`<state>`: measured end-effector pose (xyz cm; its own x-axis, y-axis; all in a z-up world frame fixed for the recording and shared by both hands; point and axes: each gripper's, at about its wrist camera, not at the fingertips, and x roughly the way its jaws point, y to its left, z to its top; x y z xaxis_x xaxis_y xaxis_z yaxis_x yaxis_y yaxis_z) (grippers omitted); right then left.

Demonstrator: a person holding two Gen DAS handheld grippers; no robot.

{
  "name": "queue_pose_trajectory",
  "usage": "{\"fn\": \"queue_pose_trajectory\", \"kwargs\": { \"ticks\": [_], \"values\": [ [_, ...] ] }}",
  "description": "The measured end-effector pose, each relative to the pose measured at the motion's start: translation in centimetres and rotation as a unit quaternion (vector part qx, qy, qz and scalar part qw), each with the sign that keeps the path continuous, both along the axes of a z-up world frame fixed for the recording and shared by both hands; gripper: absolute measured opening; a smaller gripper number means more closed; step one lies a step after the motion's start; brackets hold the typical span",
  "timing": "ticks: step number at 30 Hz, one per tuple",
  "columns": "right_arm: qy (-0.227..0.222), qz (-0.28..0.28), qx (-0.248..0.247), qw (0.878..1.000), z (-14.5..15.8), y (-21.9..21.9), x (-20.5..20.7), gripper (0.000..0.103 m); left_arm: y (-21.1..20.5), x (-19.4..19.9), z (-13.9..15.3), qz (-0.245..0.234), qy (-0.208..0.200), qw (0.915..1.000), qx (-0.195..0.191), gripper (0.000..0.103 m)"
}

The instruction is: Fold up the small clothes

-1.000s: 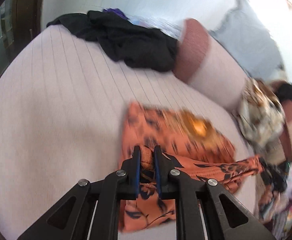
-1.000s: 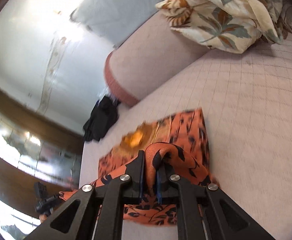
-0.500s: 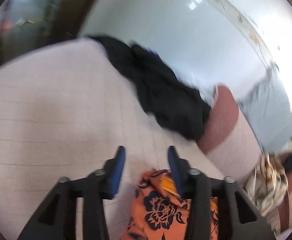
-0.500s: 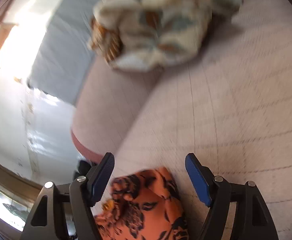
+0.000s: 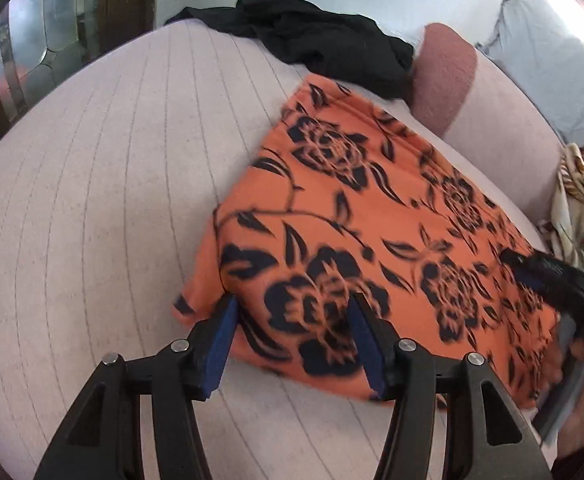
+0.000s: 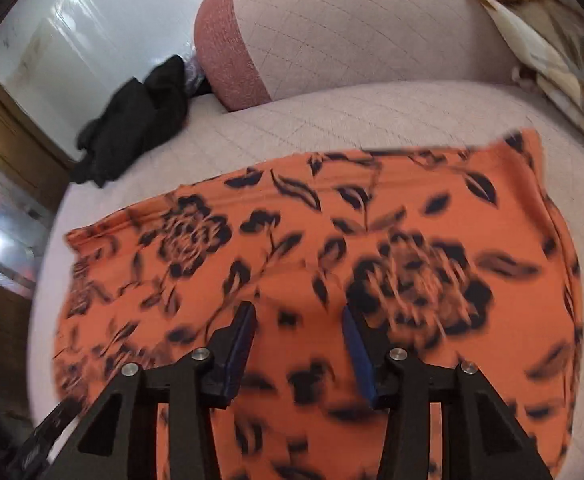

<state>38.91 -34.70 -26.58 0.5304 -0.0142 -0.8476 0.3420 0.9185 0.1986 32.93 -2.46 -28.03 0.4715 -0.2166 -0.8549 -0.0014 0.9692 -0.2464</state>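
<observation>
Quilted pink bed (image 5: pixel 92 200) carries the orange floral garment (image 5: pixel 372 216), lying flat and folded over, just in front of the bolster (image 5: pixel 444 76). Further folds probably remain. Left tool (image 5: pixel 292 328) has just been opening, right tool (image 6: pixel 298 334) closing; both poised over its near edge, gripping nothing.

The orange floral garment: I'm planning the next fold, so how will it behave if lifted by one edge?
The orange floral garment probably droops and sags: it lies thin and flat, following the quilted bed cover. It looks light, so it may slide or bunch when pushed. It cannot roll or tip.
</observation>
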Motion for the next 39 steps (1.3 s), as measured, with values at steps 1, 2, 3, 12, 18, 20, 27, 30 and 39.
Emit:
{"fn": "queue_pose_trajectory", "kwargs": {
  "ticks": [1,2,3,12,18,20,27,30,39],
  "values": [
    [0.001,-0.005,-0.020,1.000,-0.4,-0.2,1.2,0.048,0.1,0.5,-0.2,-0.006,0.014,0.9999,-0.004,0.061],
    [0.009,-0.012,-0.042,0.999,-1.1,-0.5,3.0,0.048,0.3,0.7,-0.1,-0.011,0.020,0.9997,-0.012,0.063],
    [0.016,-0.026,-0.051,0.998,-1.5,-0.9,4.5,0.049,0.6,0.9,0.0,-0.011,0.021,0.9995,-0.020,0.064],
    [-0.019,0.154,0.038,0.987,1.5,10.3,10.3,0.050,2.0,0.7,0.0,-0.009,0.041,0.9968,-0.069,0.064],
    [0.004,0.182,0.051,0.982,-2.2,16.7,16.4,0.051,1.0,0.8,-0.4,-0.019,0.038,0.9979,-0.048,0.064],
    [-0.030,0.152,0.042,0.987,-1.4,15.8,17.2,0.048,0.9,0.8,-0.3,-0.016,0.039,0.9980,-0.047,0.064],
    [-0.080,0.041,0.008,0.996,1.9,6.8,11.5,0.048,-0.7,1.2,0.1,-0.011,0.020,0.9996,-0.016,0.064],
    [-0.057,-0.031,-0.060,0.996,2.4,0.2,6.7,0.048,-0.9,0.8,0.5,-0.011,0.011,0.9999,0.000,0.064],
    [-0.025,-0.208,0.005,0.978,-0.8,-15.3,-0.9,0.037,-1.9,1.0,-0.6,-0.018,0.011,0.9990,0.040,0.070]
  ]
}}
